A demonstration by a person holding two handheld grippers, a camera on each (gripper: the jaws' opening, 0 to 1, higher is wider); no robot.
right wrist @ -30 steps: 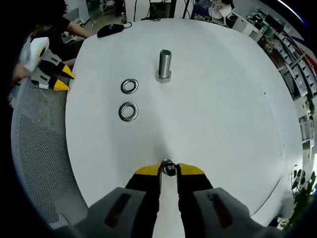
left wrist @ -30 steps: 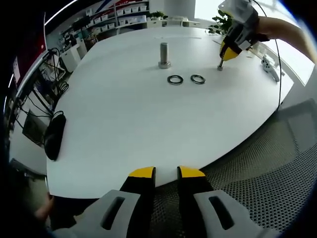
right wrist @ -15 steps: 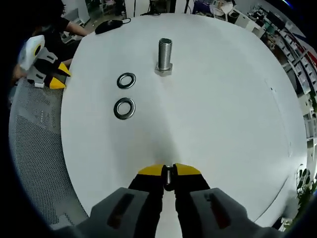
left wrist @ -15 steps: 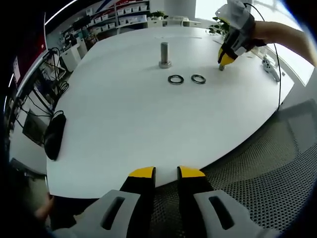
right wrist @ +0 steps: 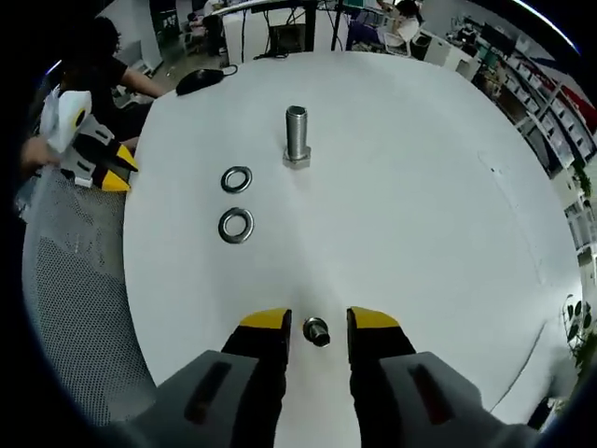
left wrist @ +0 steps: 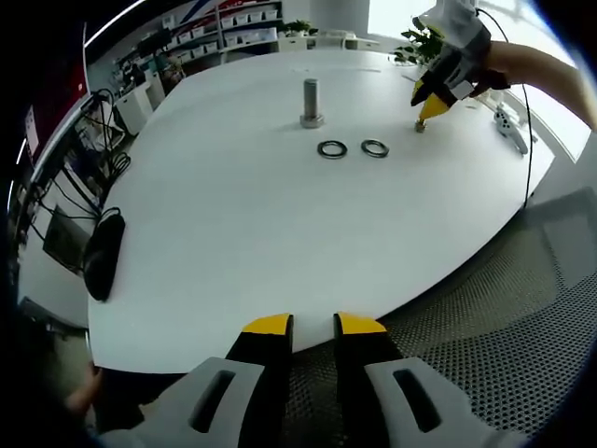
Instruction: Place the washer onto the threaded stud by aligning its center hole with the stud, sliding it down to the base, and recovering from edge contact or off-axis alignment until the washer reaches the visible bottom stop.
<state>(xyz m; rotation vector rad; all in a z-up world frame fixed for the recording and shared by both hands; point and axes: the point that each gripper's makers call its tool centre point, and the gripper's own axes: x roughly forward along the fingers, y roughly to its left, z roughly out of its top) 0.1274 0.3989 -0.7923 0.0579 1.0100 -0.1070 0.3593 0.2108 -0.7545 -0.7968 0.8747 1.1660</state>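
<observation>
Steel stud [right wrist: 297, 136]: upright mid-desk [right wrist: 410, 187], bare — no washer on it yet.
Washers [right wrist: 236, 178] [right wrist: 236, 225]: two flat beside the stud, apart, within easy reach.
My right hand-held gripper [right wrist: 316, 325]: jaws parted, straddling a small nut [right wrist: 316, 330] — gripping nothing.
My left hand-held gripper [left wrist: 313, 328]: slightly open, empty, parked off the desk edge.
Containers: none.
</observation>
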